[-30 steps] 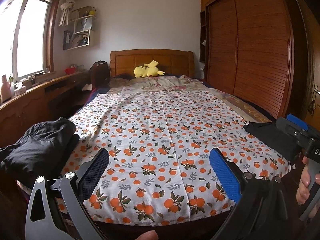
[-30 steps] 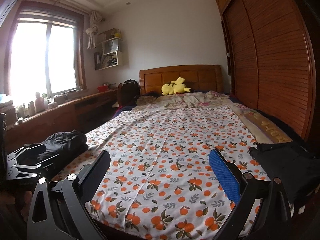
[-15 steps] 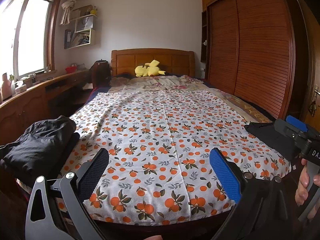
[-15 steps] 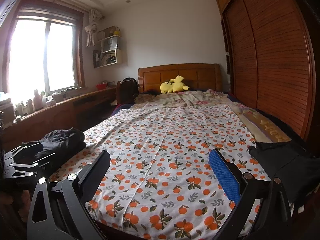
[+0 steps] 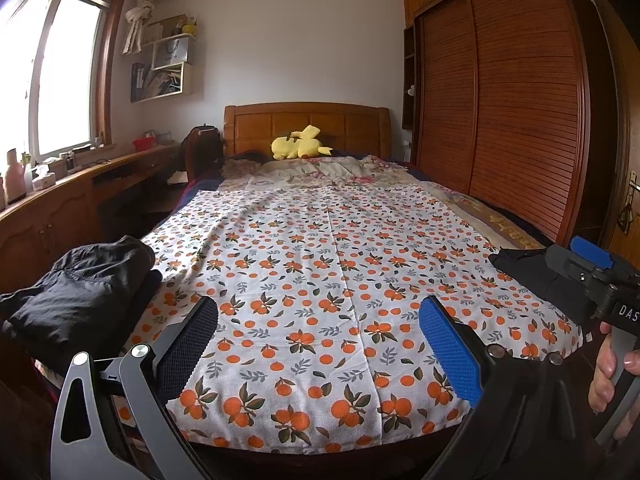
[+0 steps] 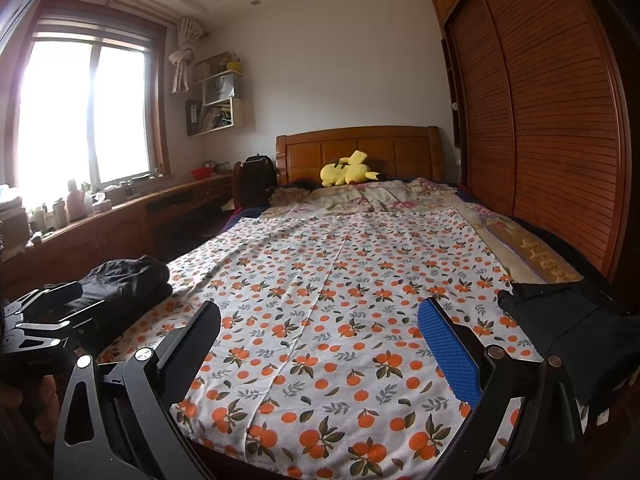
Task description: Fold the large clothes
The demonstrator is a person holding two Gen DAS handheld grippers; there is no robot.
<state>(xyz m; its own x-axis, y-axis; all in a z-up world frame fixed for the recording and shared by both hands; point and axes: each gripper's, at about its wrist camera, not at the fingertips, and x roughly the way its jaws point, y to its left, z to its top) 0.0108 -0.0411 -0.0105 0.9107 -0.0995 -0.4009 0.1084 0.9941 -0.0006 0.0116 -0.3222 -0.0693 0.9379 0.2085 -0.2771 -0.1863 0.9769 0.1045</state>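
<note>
- My left gripper (image 5: 318, 344) hangs over the foot of the bed with its jaws spread wide and nothing between them; its fingers (image 5: 448, 350) frame bare sheet.
- My right gripper (image 6: 320, 344) stands the same way, released and empty, a little to the right. From the left view I can see the person's hand (image 5: 612, 376) wrapped round its handle.
- Under both lies the orange-print sheet (image 5: 328, 264), spread flat with a centre crease running toward the headboard.
- The clothes sit at the two near corners: a dark bundle (image 5: 76, 296) bunched loosely at the left corner, and a dark garment (image 6: 568, 320) lying flatter at the right corner, partly over the edge.
- I judge this fits either end of a fold: one garment laid aside and the next to fetch, or neither yet spread. I cannot tell which.
- Risk one: the left bundle is thick and layered, so a pinch could catch only the top layer and drag the rest off the bed.
- Risk two: the right garment overhangs the edge, so a nudge from the gripper could slide it to the floor.
- Risk three: closing low could snag the sheet with the cloth and rumple my folding surface.
</note>
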